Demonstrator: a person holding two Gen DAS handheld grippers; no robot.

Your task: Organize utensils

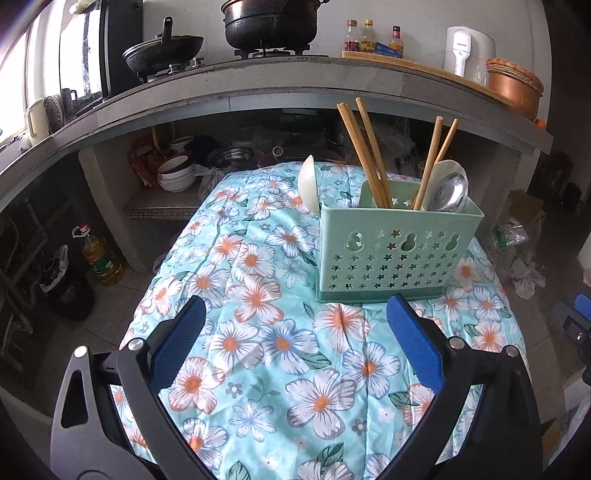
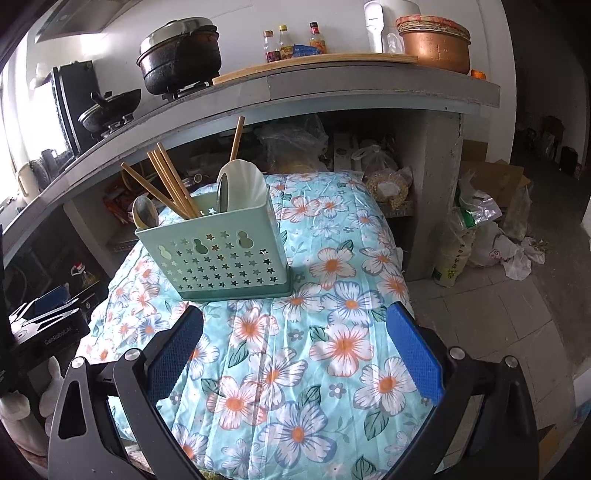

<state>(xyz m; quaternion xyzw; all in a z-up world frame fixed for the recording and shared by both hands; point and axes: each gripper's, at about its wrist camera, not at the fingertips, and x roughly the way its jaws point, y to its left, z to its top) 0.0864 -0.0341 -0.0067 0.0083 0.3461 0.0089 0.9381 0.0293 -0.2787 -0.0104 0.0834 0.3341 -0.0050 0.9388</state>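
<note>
both hand-held grippers, left and right, spread apart, empty, hovering near edge of table. caddy sits far side, chopsticks and spoons upright inside. soft cloth, tall load: careless nudge could tip caddy

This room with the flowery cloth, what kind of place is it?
Most likely a home kitchen. A black pot sits on a gas stove, sauce bottles stand on the counter, and a green utensil holder holds chopsticks and spoons.
</note>
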